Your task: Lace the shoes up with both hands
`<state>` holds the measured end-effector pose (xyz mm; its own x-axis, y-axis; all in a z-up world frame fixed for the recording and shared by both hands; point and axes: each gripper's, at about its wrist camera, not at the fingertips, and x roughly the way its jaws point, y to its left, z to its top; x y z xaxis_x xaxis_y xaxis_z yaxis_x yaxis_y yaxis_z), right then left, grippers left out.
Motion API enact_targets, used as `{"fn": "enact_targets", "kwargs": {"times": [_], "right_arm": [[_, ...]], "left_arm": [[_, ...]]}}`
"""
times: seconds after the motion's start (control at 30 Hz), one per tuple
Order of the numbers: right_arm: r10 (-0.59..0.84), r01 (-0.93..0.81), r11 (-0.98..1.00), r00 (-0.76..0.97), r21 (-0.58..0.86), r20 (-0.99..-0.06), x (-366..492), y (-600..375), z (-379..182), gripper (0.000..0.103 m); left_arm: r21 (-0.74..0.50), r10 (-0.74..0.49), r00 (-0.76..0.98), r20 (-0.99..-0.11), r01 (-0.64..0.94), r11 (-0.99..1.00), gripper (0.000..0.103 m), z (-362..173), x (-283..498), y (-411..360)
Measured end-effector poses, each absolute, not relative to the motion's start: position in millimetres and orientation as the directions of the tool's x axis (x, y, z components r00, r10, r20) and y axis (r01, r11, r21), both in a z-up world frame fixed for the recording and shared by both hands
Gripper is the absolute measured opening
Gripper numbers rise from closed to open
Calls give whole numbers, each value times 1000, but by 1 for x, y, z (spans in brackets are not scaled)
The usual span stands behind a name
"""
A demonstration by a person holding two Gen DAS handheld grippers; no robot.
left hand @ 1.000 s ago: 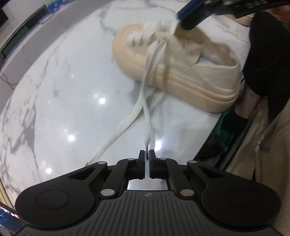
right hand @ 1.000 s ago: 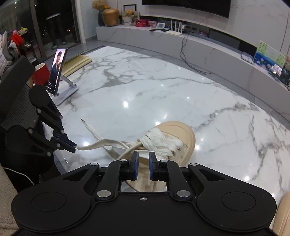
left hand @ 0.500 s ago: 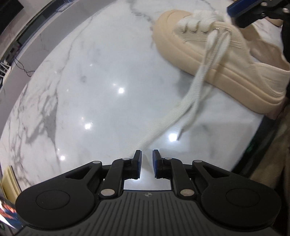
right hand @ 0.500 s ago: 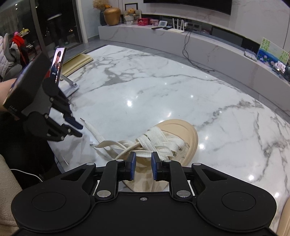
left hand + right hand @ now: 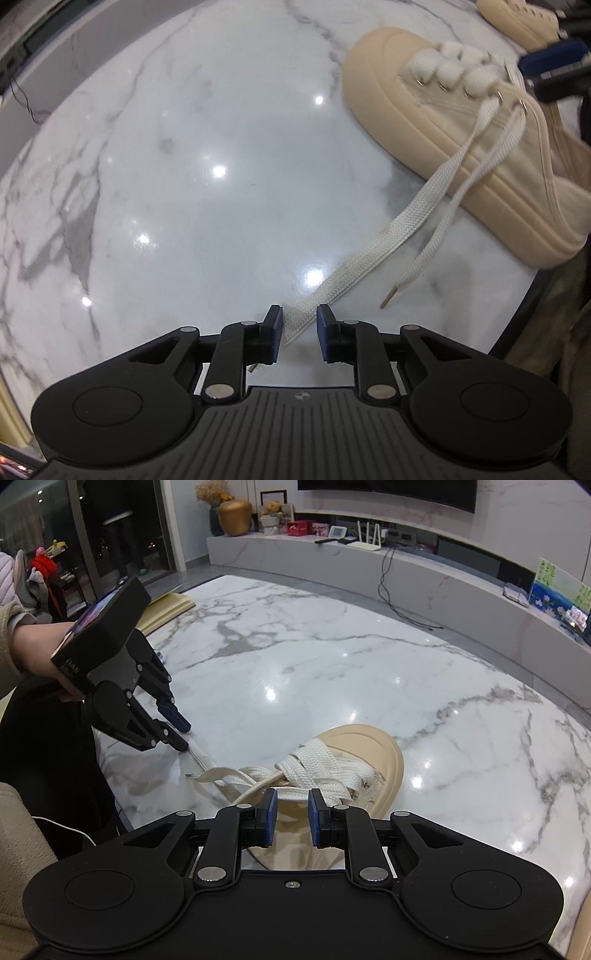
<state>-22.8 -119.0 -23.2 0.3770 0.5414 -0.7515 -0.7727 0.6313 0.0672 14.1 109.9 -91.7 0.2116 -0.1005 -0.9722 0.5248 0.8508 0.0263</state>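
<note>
Broadly, the marble table [image 5: 369,672] carries the cream shoe [image 5: 436,122] near its edge, toe pointing away from that edge. White lacing already crosses the shoe's front eyelets; the upper eyelets look unthreaded, so I judge the job partly done. Two loose lace ends [image 5: 373,254] trail off the shoe's side. The left gripper [image 5: 299,330] straddles one end, jaws apart, gripping nothing. The right gripper [image 5: 291,821] hangs over the shoe's tongue, likewise parted and empty.
</note>
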Motion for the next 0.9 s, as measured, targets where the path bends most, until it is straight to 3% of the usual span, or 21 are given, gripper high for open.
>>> {"fn": "enact_targets", "kwargs": {"times": [0.17, 0.37, 0.67, 0.9], "right_arm": [[539, -774, 630, 380, 60, -752, -24, -119, -23, 16], [535, -776, 628, 384, 50, -752, -29, -120, -20, 16], [520, -773, 635, 409, 19, -750, -36, -121, -15, 16], [498, -756, 655, 432, 0, -752, -43, -131, -13, 16]], "left_arm": [[33, -92, 212, -973, 521, 853, 3, -92, 14, 105], [81, -87, 280, -956, 539, 838, 2, -78, 6, 93], [198, -169, 460, -872, 646, 737, 2, 3, -15, 36], [161, -283, 430, -857, 746, 646, 2, 8, -15, -16]]}}
